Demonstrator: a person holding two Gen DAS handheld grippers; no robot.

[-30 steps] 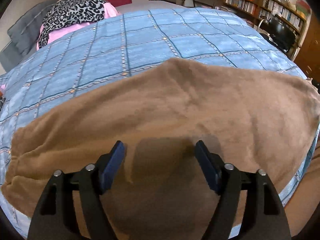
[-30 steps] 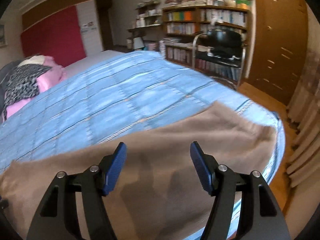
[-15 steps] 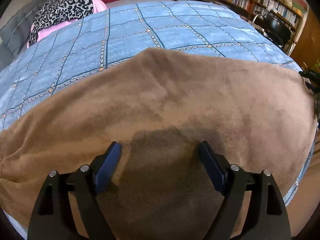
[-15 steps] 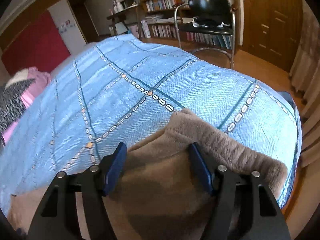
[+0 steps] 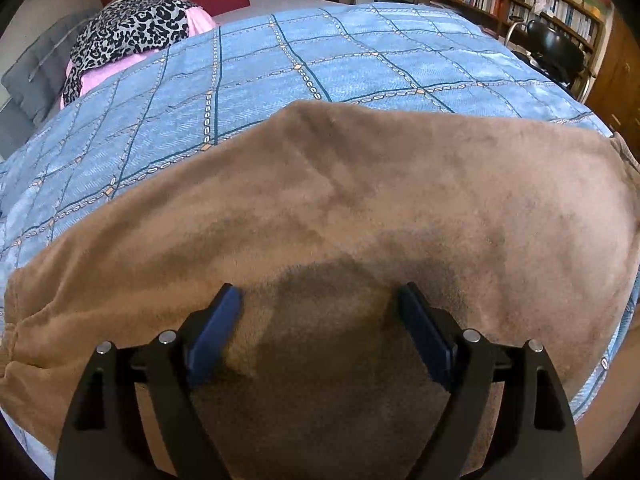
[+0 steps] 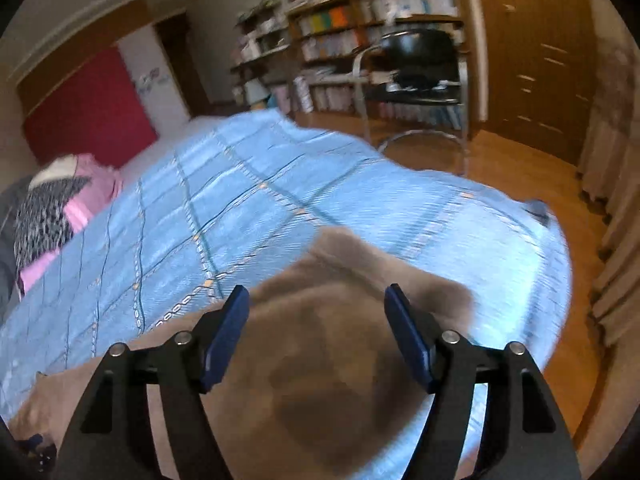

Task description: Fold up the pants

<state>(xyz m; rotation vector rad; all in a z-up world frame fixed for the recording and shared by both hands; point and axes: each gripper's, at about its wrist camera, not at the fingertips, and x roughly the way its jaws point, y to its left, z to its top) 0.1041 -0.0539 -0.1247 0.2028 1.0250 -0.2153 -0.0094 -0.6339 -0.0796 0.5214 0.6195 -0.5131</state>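
Left wrist view: left gripper (image 5: 320, 300) spread wide, jaws just opened further, nothing pinched; brown fleece pants (image 5: 360, 208) lying flat beneath and ahead of both fingers (image 5: 224, 312), spread over the blue checked bedspread (image 5: 304, 64). Risk, as a judgement: closing here, in mid-panel, likely to gather only the top layer or a tuft of pile, giving a crooked fold; pushing down too far likely to catch the bedspread along with the fleece. Hidden: cloth below the fingers cut off by the gripper body; contact between fingertips and fleece not determinable; waistband and leg ends not identifiable; far right corner of the pants cut off at the frame edge. Pile of leopard-print and pink clothes (image 5: 132, 36) well beyond the fingers, clear of the work. Right wrist view: right gripper (image 6: 316, 300) likewise spread, jaws just opened further, nothing between the pads; a thick rounded end of the pants (image 6: 352, 272) just ahead of and between the fingers (image 6: 408, 332), near the bed's edge. Risk, as a judgement: a pull toward that edge liable to drag the fleece off the bed, or to rumple the end already laid. Whole view motion-blurred; hem or waistband not distinguishable; layer count at that end not readable. Chair (image 6: 416, 68) and bookshelf (image 6: 360, 12) far beyond the fingers.
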